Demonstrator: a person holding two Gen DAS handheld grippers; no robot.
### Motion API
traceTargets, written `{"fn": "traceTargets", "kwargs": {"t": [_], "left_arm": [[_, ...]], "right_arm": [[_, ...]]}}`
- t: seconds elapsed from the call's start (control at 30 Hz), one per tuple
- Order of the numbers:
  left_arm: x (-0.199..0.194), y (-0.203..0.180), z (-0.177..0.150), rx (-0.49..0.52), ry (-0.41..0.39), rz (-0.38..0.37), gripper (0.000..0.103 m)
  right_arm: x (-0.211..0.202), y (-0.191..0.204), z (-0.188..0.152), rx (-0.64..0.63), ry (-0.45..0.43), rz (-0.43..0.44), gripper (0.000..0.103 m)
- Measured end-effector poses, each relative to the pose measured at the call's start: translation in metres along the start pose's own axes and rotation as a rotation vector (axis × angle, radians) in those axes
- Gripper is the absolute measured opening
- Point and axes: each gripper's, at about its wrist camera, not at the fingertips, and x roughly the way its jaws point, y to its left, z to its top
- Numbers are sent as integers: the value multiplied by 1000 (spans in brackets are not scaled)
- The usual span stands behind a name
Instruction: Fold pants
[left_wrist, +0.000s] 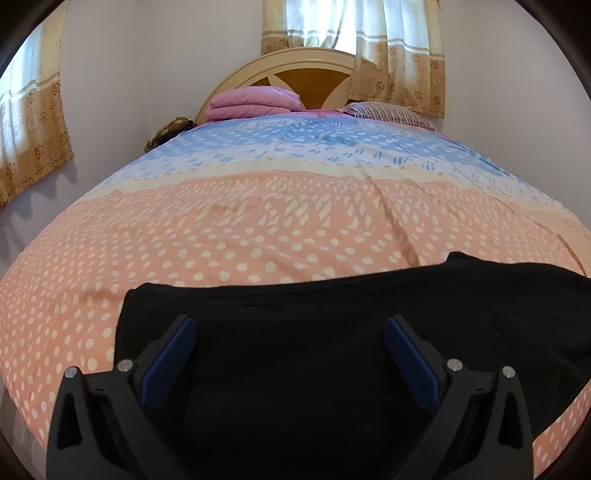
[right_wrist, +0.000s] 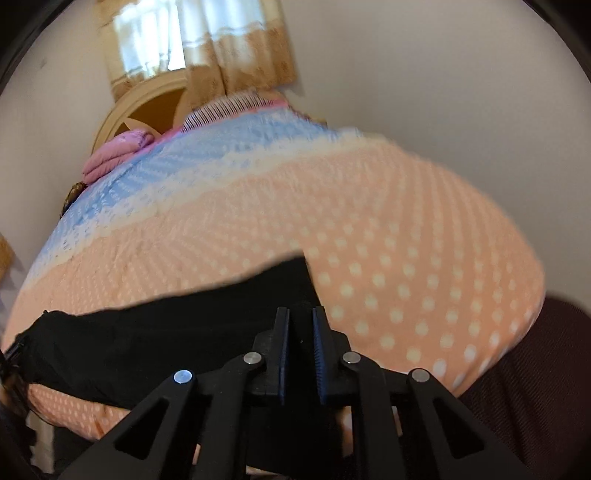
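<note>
Pants (left_wrist: 332, 350), one; claws, two.

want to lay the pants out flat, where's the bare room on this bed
The free patch is the wide polka-dot bedspread between the black pants at the near edge and the headboard end. That far end is crowded: folded pink blanket and striped pillow. The near edge is taken by the pants and both grippers.
</note>
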Motion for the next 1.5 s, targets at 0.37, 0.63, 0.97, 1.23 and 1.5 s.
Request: {"fn": "traceTargets", "kwargs": {"t": [0.37, 0.63, 0.97, 1.23, 1.5], "left_arm": [[6, 0, -1, 9, 20, 4, 103], [-30, -12, -10, 71, -86, 6, 103], [-104, -164, -44, 538, -163, -341, 103], [-98, -237, -64, 729, -111, -463, 79], [-84, -224, -55, 633, 15, -543, 75]], "right_arm": [[41, 5, 36, -15, 15, -132, 12], [11, -4, 10, 1, -52, -179, 45], [-23, 12, -37, -36, -61, -163, 45], [-20, 13, -63, -27, -15, -117, 45], [-14, 5, -69, 14, -27, -96, 45]]}}
